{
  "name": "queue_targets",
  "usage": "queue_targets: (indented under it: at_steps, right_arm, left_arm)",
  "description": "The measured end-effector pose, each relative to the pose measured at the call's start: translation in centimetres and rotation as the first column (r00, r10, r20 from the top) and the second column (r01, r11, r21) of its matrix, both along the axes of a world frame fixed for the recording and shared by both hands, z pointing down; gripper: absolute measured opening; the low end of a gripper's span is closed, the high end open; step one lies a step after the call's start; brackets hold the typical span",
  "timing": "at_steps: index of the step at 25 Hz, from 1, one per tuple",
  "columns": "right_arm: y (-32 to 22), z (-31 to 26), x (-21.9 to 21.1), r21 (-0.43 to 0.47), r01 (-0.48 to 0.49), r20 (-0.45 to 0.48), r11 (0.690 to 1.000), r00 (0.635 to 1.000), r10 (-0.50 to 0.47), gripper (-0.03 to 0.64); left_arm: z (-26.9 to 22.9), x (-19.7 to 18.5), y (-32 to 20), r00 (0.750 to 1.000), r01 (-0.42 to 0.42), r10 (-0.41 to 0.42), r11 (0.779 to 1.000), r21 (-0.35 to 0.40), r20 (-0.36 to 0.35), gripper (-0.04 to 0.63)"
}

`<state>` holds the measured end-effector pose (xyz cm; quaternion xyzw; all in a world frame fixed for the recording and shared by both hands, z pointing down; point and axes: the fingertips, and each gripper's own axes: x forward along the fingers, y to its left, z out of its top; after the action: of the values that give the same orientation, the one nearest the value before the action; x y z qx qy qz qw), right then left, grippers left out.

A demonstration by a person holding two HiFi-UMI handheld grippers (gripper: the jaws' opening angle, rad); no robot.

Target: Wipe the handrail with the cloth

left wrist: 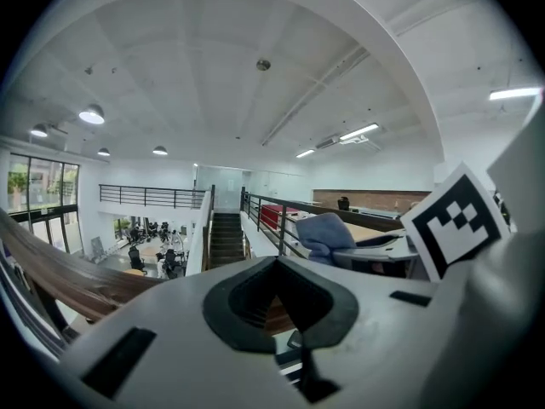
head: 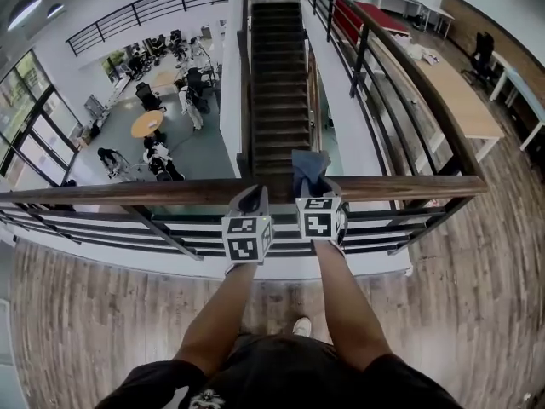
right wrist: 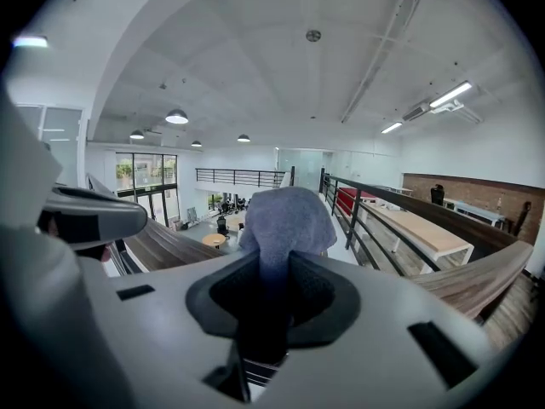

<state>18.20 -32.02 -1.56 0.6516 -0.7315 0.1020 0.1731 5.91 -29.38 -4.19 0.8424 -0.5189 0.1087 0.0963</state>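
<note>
The wooden handrail runs left to right in front of me on black metal bars. My right gripper is shut on a blue-grey cloth, which sticks up over the rail's top. In the right gripper view the cloth bunches out of the jaws of that gripper, with the handrail curving off to the right. My left gripper hovers at the rail just left of the right one, shut and holding nothing. The left gripper view shows its jaws together, the handrail at left and the cloth at right.
Beyond the rail a dark staircase drops to a lower floor with chairs, tables and people. A second railing runs away on the right beside a long wooden table. I stand on wood flooring.
</note>
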Motion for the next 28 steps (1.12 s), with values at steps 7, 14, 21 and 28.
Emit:
queue_targets:
  at_steps: [7,14,21,28]
  right_arm:
    - [2.0,0.2,9.6,0.018,-0.044,-0.003,0.999,0.999,0.044,0.077]
    - [3.1,0.6,20.3,0.026,-0.134,-0.034,0.991,0.990,0.135,0.077]
    - [3.4,0.5,32.0,0.017,-0.251,-0.063,0.968,0.966,0.251,0.077]
    - [5.7,0.8,43.9,0.009,-0.361,-0.107,0.933,0.927,0.360,0.077]
  left_arm:
    - [-0.6,10.2,1.7,0.996,-0.093,0.093,0.995,0.023,0.017,0.002]
    - [-0.4,20.2,1.8,0.978,-0.207,0.207,0.978,0.012,0.002,0.002]
    - [-0.8,29.0,2.0,0.954,-0.299,0.298,0.954,-0.017,-0.038,0.002]
    - [-0.5,39.1,4.3,0.895,-0.447,0.447,0.895,-0.009,-0.019,0.002]
